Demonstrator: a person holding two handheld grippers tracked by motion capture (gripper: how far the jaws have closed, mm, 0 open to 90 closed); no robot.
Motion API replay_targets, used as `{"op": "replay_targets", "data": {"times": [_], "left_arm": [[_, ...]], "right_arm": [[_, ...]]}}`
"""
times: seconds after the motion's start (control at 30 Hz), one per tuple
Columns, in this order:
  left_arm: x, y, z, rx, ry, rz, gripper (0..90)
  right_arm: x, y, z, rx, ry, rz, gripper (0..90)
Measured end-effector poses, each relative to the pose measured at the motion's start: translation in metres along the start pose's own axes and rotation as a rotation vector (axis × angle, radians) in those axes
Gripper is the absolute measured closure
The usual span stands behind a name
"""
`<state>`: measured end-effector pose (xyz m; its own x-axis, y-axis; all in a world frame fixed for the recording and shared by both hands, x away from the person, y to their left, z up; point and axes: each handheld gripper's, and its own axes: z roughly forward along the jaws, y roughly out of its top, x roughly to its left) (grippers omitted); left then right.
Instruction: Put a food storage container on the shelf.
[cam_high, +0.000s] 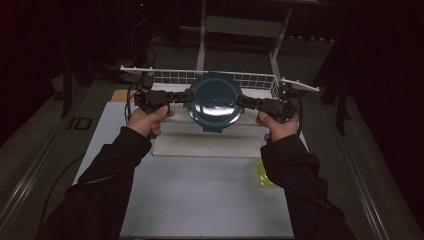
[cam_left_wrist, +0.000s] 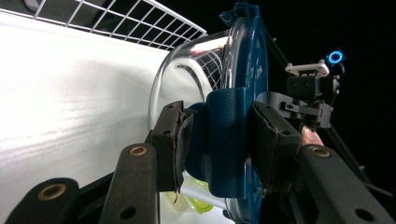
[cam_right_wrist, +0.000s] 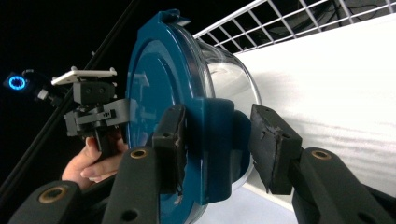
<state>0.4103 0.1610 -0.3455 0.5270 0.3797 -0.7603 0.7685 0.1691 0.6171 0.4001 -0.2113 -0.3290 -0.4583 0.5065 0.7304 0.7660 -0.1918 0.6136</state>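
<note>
A round clear glass container with a dark blue lid (cam_high: 215, 100) hangs over the far part of the table, lid side toward the high camera. My left gripper (cam_high: 187, 96) holds its left edge and my right gripper (cam_high: 243, 101) its right edge. In the left gripper view my left gripper (cam_left_wrist: 219, 144) has its pads pressed on either side of a blue lid latch (cam_left_wrist: 224, 135), with the glass bowl (cam_left_wrist: 187, 79) beyond. In the right gripper view my right gripper (cam_right_wrist: 219, 144) straddles the opposite latch (cam_right_wrist: 217, 140) the same way. Each view shows the other gripper (cam_left_wrist: 308, 98) (cam_right_wrist: 93, 112) across the lid.
A white wire rack (cam_high: 200, 76) runs along the back of the table just behind the container. A pale mat (cam_high: 200, 145) lies under it on the white tabletop (cam_high: 200, 200). A yellow-green object (cam_high: 265, 175) sits near the right forearm, also glimpsed as a yellow-green object (cam_left_wrist: 201, 203) below the container.
</note>
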Motion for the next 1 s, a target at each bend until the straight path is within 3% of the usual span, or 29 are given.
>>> {"op": "replay_targets", "data": {"times": [0.27,0.47,0.53,0.7,0.93,0.97,1.0], "left_arm": [[0.021,0.007,0.007,-0.019,-0.027,-0.107,55.0],[0.035,0.008,0.010,-0.015,-0.046,-0.166,52.5],[0.034,0.009,0.010,-0.016,-0.044,-0.157,51.2],[0.028,0.011,0.011,0.000,-0.007,-0.107,48.8],[0.017,0.014,0.007,-0.007,0.051,-0.047,38.7],[0.013,0.014,0.003,-0.010,0.076,-0.013,38.7],[0.011,0.014,0.002,-0.013,0.080,-0.005,38.7]], "right_arm": [[-0.010,0.012,0.012,0.000,-0.018,0.108,56.0],[-0.016,0.016,0.021,0.003,-0.029,0.151,54.6],[-0.018,0.017,0.023,0.002,-0.053,0.147,55.3],[-0.020,0.018,0.024,-0.006,-0.056,0.149,55.1],[-0.013,0.021,0.018,-0.008,-0.090,0.078,50.4],[-0.012,0.021,0.017,-0.008,-0.097,0.070,50.2],[-0.009,0.022,0.012,-0.019,-0.112,0.043,49.9]]}}
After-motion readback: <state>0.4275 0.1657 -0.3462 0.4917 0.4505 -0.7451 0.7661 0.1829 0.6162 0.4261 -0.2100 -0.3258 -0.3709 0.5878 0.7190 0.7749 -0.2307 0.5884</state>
